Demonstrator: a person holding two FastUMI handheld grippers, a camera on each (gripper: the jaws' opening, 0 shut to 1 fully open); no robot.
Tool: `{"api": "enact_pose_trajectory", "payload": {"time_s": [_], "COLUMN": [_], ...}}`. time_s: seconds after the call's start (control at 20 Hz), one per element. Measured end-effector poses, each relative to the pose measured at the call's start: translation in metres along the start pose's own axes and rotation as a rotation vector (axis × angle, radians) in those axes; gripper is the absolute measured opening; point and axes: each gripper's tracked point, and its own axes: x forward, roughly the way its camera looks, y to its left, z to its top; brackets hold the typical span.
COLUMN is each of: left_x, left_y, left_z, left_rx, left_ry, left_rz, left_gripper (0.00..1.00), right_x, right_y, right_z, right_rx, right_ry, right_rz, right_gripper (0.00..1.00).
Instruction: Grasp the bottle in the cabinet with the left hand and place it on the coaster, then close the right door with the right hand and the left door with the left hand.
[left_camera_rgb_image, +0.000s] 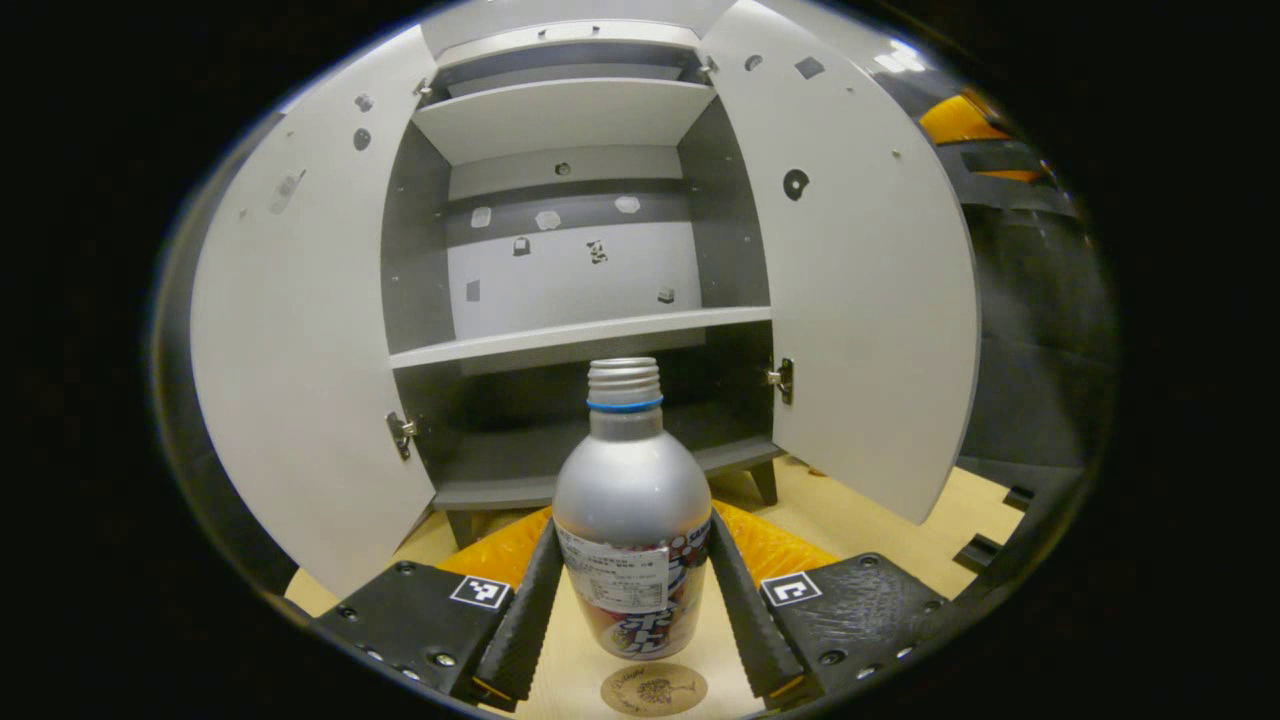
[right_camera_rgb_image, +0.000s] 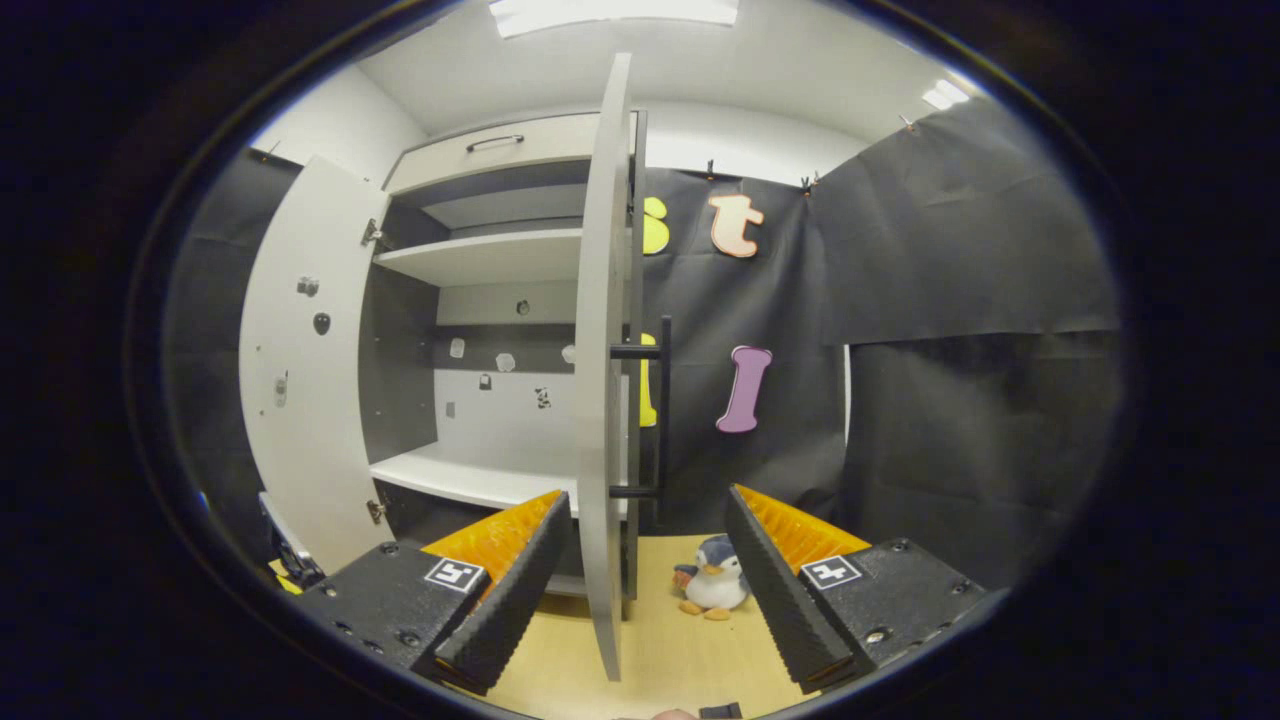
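Bottle (left_camera_rgb_image: 630, 520) gripped by left fingers (left_camera_rgb_image: 520, 610) above coaster (left_camera_rgb_image: 654, 690); right fingers (right_camera_rgb_image: 510, 590) spread, straddling right door (right_camera_rgb_image: 603, 400), penguin toy (right_camera_rgb_image: 714, 580) beyond.

We cannot see the bottle's (left_camera_rgb_image: 630, 520) base, and whether it touches the coaster (left_camera_rgb_image: 653, 689), itself partly cut off. In the right gripper view, the right door (right_camera_rgb_image: 603, 400) hides part of the cabinet (right_camera_rgb_image: 480, 380).
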Motion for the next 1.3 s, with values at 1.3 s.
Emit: {"api": "enact_pose_trajectory", "payload": {"time_s": [1.3], "left_x": [-0.005], "left_y": [-0.005], "left_z": [-0.116], "left_rx": [-0.025], "left_ry": [0.178], "left_rz": [0.001], "left_gripper": [0.77], "right_x": [-0.003], "right_y": [0.021], "right_z": [-0.004], "right_rx": [-0.072], "right_ry": [0.035], "right_rz": [-0.006], "right_gripper": [1.0]}}
